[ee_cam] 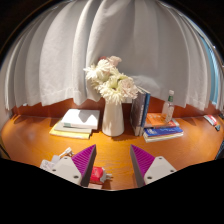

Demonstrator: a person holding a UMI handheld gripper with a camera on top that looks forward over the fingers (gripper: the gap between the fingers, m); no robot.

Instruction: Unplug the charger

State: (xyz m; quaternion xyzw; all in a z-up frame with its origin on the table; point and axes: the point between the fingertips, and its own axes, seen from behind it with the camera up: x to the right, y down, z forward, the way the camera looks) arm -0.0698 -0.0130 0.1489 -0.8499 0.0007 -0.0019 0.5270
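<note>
Charger (97, 176) between fingers of open tool (113, 151)

Gripper (113, 165): two white, angular finger bodies, each carrying a magenta wedge-shaped pad (84, 158) on its inner face. A small red part (97, 175) sits at the base of the left finger. No hand or sleeve visible.

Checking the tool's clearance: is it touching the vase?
Apart. The gripper view shows bare table between the open tool and the vase, which stands beyond the fingers.
</note>
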